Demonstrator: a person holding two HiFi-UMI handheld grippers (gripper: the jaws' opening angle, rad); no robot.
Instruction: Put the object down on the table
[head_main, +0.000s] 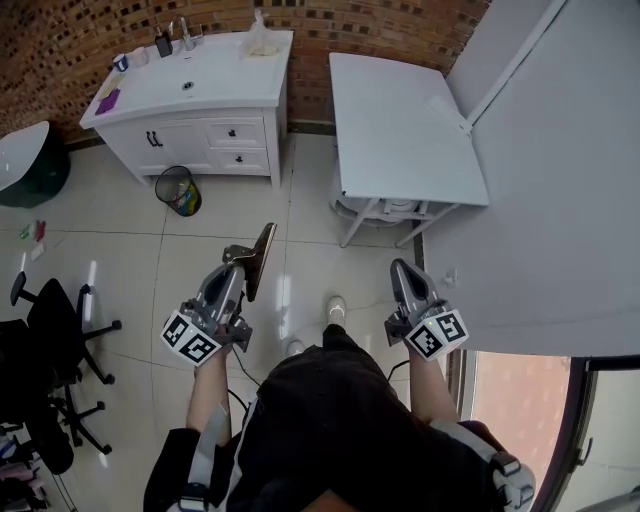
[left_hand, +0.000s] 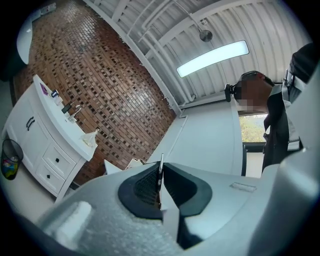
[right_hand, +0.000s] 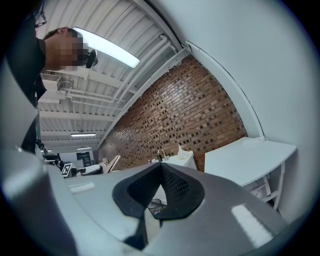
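A thin flat board (head_main: 262, 256), dark on its face with a pale edge, stands tilted in the air above the tiled floor. My left gripper (head_main: 243, 264) is shut on its lower end. In the left gripper view only the board's thin edge (left_hand: 160, 172) shows, pinched between the dark pads. My right gripper (head_main: 401, 270) hangs at the right, near the front corner of the white table (head_main: 400, 130). Its tips meet with nothing between them (right_hand: 160, 167). The table top is bare and lies ahead and to the right of the board.
A white vanity cabinet (head_main: 215, 135) with a sink stands against the brick wall at the back left. A mesh waste bin (head_main: 178, 190) sits in front of it. A black office chair (head_main: 55, 320) is at the left. A white wall panel (head_main: 560, 200) runs along the right.
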